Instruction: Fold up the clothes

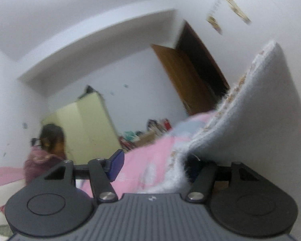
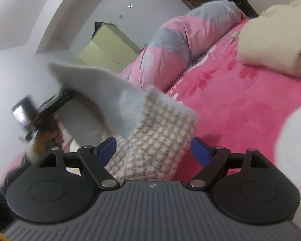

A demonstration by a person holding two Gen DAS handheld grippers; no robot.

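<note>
A fuzzy white garment with a beige houndstooth face (image 2: 154, 140) is raised above the pink bed (image 2: 240, 104). My right gripper (image 2: 153, 148) has a thick fold of it filling the gap between both blue pads (image 2: 108, 148). The white side stretches left toward the left gripper's camera housing (image 2: 23, 113). In the left wrist view the garment (image 1: 250, 120) drapes over the right finger and hides it. My left gripper (image 1: 155, 166) shows pink bedding between its bare blue left pad (image 1: 116, 165) and the cloth, so it stands open.
A person in a mauve top (image 1: 46, 150) sits at the far left beside a pale yellow wardrobe (image 1: 86, 124). A brown door (image 1: 186, 76) stands open. A rolled pink and grey quilt (image 2: 180, 40), a cream folded blanket (image 2: 271, 46) and a white cable (image 2: 224, 48) lie on the bed.
</note>
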